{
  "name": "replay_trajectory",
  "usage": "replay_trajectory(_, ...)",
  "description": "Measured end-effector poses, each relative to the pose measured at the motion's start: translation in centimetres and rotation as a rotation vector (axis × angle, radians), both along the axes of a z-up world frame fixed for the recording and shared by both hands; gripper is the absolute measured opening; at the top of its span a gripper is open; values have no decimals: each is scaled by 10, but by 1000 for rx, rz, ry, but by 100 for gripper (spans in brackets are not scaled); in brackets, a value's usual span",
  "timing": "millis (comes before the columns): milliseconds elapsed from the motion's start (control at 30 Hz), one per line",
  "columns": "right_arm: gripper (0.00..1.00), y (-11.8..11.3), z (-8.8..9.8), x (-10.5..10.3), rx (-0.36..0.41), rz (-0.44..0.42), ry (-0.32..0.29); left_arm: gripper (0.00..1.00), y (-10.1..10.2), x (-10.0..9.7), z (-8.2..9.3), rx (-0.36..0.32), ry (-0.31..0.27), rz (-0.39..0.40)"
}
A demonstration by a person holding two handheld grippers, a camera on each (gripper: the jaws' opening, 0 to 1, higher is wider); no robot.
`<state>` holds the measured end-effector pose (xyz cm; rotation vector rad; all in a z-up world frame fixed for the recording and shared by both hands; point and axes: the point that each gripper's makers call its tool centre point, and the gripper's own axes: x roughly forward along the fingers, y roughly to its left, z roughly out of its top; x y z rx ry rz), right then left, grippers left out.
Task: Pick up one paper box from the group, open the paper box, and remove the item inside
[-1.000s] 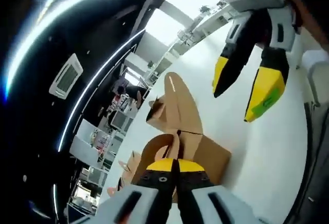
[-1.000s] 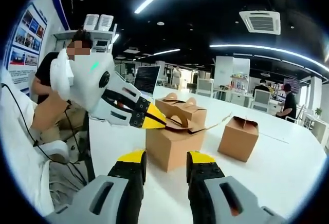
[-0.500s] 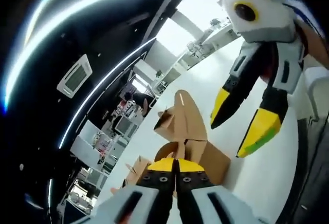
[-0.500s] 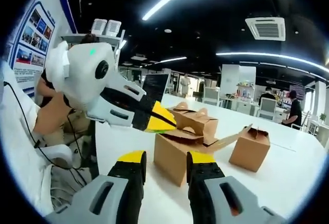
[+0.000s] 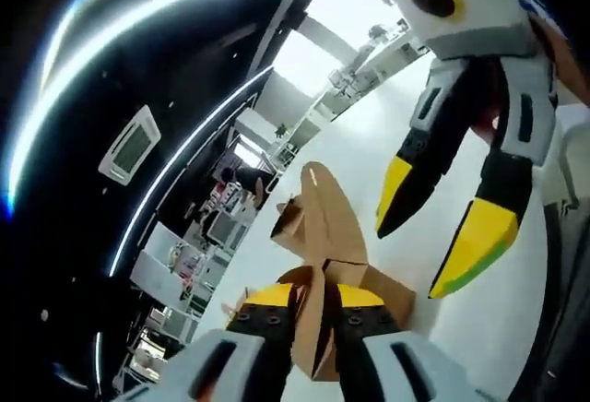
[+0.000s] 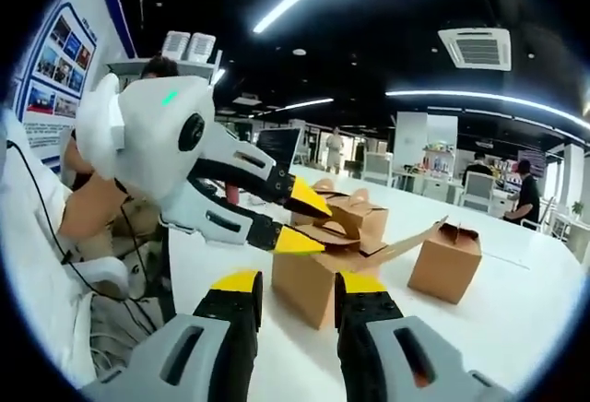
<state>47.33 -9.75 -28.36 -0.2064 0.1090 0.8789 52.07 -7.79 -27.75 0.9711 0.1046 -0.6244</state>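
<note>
While the white table (image 6: 516, 319) bears the paper boxes, the nearest paper box (image 6: 309, 282) sits just beyond my right claw (image 6: 293, 282), whose jaws stand apart on nothing. My left claw (image 5: 313, 296), pinched shut half a second ago, has now spread, its raised flap (image 5: 318, 236) loose between the jaws.

left gripper (image 6: 304, 222): showing a rounded white housing with a green dot, black jaws ending in yellow tips | right gripper (image 5: 442, 241): showing grey-white shells, black jaws, yellow tips | person: wearing a black top
</note>
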Motion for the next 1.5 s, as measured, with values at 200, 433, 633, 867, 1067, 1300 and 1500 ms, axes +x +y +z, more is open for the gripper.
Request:
replay_trajectory(200,32,-1,2,-2,2,1,-4,18,1,7,-4,59,-19,39)
replay_trajectory(433,32,-2,4,-3,0,0,-8,16,2,8,-4,26,6,53)
replay_trajectory(633,32,-2,3,-2,0,-1,-7,16,5,22,-2,30,8,55)
replay_trajectory(867,32,-2,3,-3,-2,1,-7,15,12,23,-6,64,17,79)
replay_trajectory(1067,32,-3,3,-4,-4,3,-6,6,20,24,-8,81,15,111)
replay_trajectory(1300,32,-1,2,-4,-5,7,-3,4,27,26,-5,56,25,125)
replay_trajectory(1500,32,0,-1,-3,-9,9,4,3,27,21,-4,8,37,132)
